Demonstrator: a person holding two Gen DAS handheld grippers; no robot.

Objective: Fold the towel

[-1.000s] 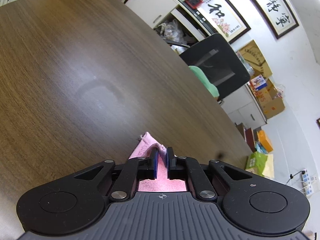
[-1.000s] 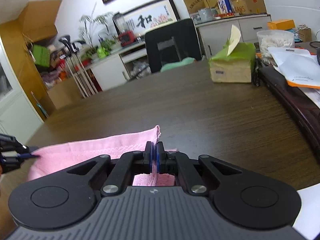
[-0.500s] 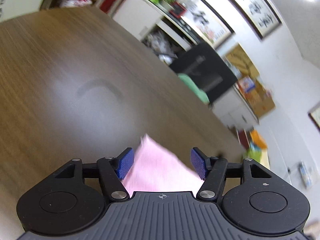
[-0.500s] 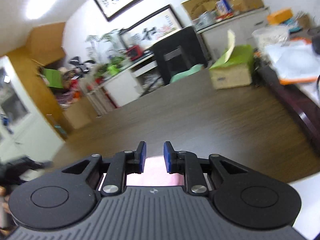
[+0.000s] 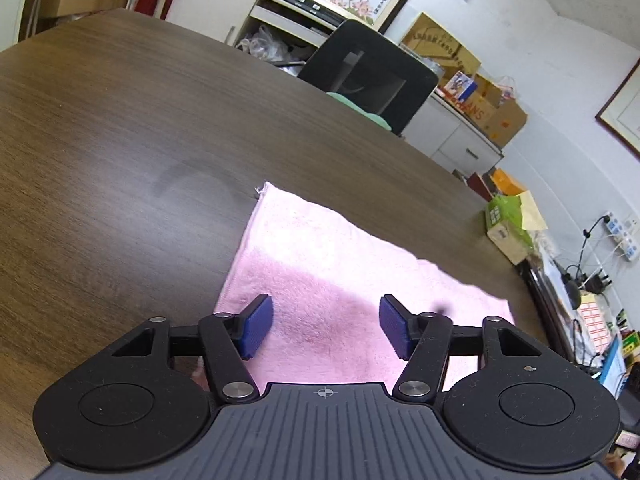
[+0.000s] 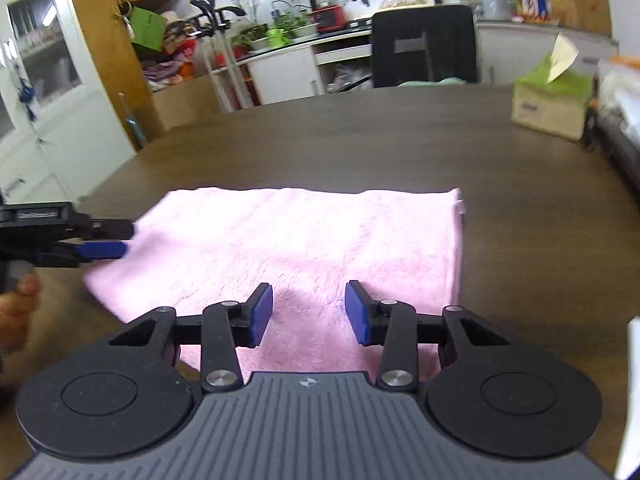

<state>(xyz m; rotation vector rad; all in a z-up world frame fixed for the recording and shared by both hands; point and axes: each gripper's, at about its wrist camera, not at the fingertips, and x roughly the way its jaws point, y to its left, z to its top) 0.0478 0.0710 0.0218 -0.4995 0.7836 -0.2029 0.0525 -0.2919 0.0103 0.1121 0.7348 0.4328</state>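
Observation:
A pink towel [image 5: 332, 268] lies flat on the dark wooden table [image 5: 120, 128]; it also shows in the right wrist view [image 6: 304, 240]. My left gripper [image 5: 326, 330] is open above the towel's near part, holding nothing. My right gripper [image 6: 309, 314] is open above the towel's near edge, also empty. In the right wrist view the left gripper [image 6: 110, 240] shows from the side at the towel's left edge, its blue pads apart.
A green tissue box [image 6: 550, 98] stands at the table's far right, also in the left wrist view [image 5: 510, 226]. A black office chair [image 6: 424, 46] is behind the far edge. Papers and clutter lie at the right [image 6: 624, 92].
Both grippers were shut on the towel's corners a second ago; they have opened, let the towel go and pulled back. The towel now lies flat on the table.

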